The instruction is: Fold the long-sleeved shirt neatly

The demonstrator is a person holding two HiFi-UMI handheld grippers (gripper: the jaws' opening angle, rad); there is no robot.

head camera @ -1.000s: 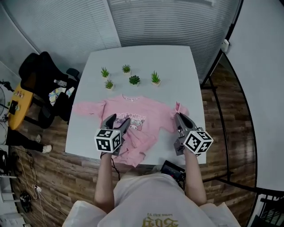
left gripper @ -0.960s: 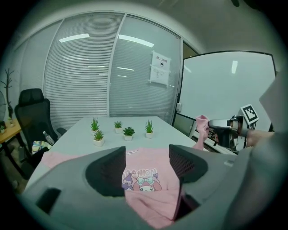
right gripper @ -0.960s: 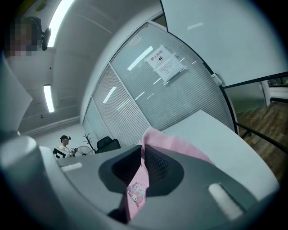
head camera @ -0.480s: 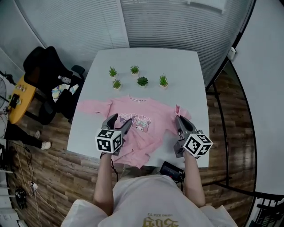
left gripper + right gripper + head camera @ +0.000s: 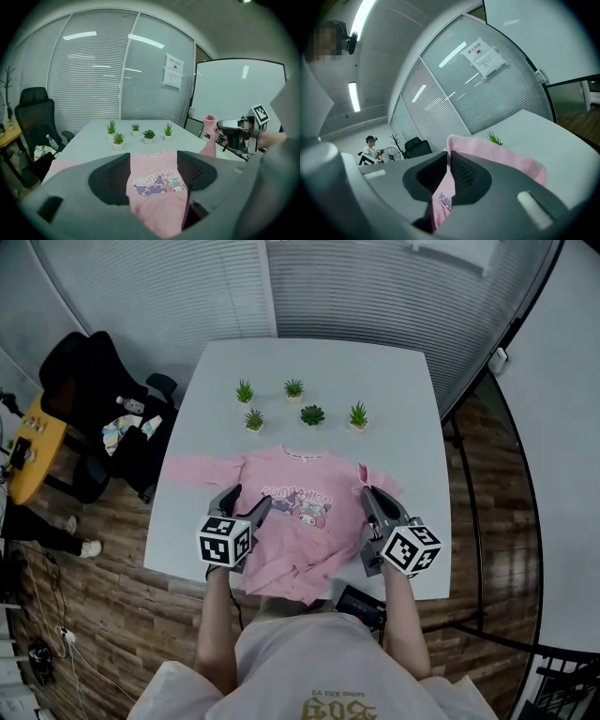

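Observation:
A pink long-sleeved shirt (image 5: 300,512) with a cartoon print lies chest up on the white table (image 5: 403,409). Its hem is bunched at the near edge. My right gripper (image 5: 365,493) is shut on the cuff of the right sleeve (image 5: 497,157) and holds it lifted beside the shirt's right side. In the left gripper view that sleeve (image 5: 208,136) hangs from the right gripper (image 5: 229,129). My left gripper (image 5: 244,504) hovers over the shirt's lower left part, jaws wide apart. The print (image 5: 157,180) shows between them. The left sleeve (image 5: 197,470) lies spread out to the left.
Several small potted plants (image 5: 300,404) stand in a cluster behind the collar. A black office chair (image 5: 84,399) is off the table's left side. A black device (image 5: 361,601) sits at the near table edge. A person (image 5: 371,145) stands far back in the room.
Both grippers have shifted leftward across the table. The right one carried the sleeve cuff in toward the shirt's body. The shirt's body has stayed in place.

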